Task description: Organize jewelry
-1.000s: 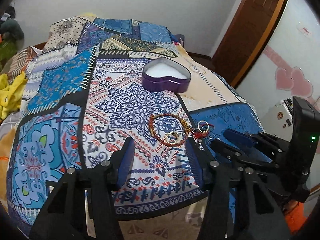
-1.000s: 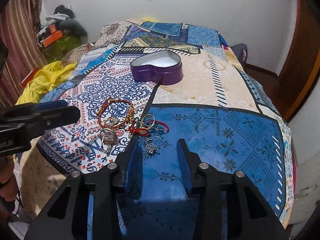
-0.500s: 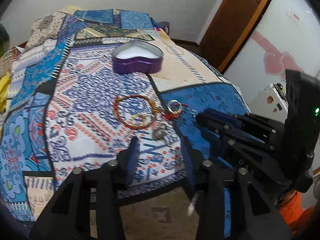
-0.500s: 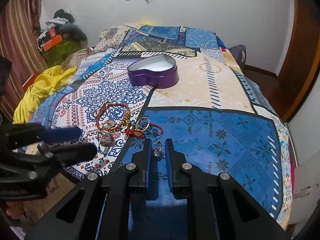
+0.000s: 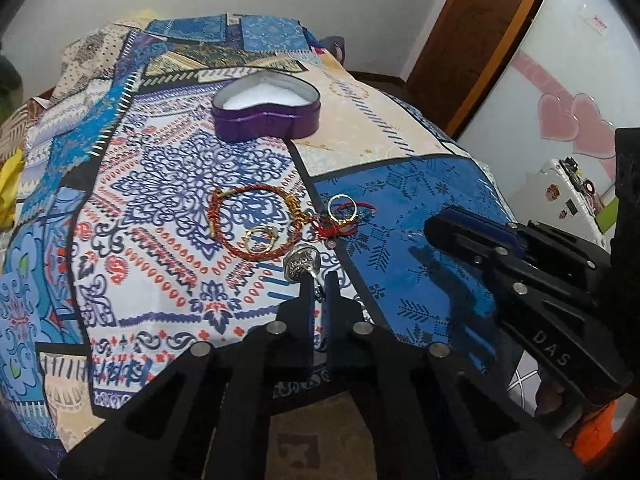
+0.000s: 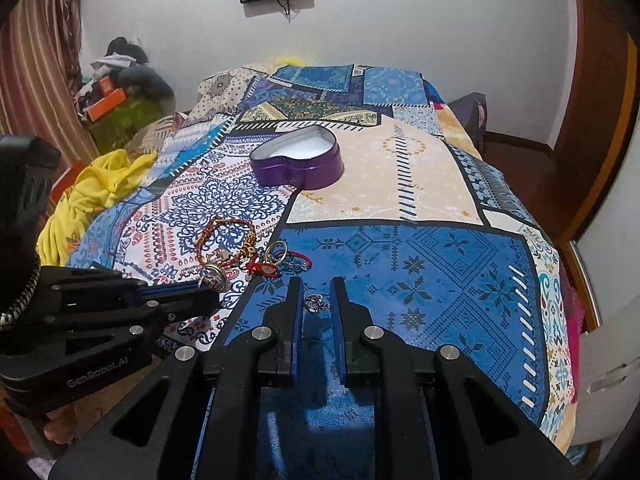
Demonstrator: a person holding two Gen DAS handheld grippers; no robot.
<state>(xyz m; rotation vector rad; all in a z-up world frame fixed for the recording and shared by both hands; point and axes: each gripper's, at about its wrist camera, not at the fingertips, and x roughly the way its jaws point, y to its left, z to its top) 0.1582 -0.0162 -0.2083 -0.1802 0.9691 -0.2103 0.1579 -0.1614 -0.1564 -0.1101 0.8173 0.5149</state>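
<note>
A purple heart-shaped tin [image 5: 266, 110], open with a white lining, stands farther back on the patterned bedspread; it also shows in the right wrist view [image 6: 298, 160]. A red and gold bracelet [image 5: 224, 216], gold rings [image 5: 342, 208] and a red cord piece [image 5: 334, 228] lie in a cluster. My left gripper [image 5: 317, 280] is shut on a silver ring [image 5: 301, 264] and holds it at the bedspread. My right gripper [image 6: 316, 286] is open, its fingers on either side of a small silver earring [image 6: 314, 302] lying on the blue patch.
The bed's near edge drops off just below both grippers. A yellow cloth [image 6: 92, 192] lies at the bed's left side. A wooden door [image 5: 472, 32] and a white cabinet [image 5: 568, 200] stand to the right. Clutter [image 6: 116, 80] sits in the far left corner.
My left gripper closed on the silver ring near the cluster. My right gripper, nearly shut around the earring half a second ago, has opened; the earring lies between its fingers.
</note>
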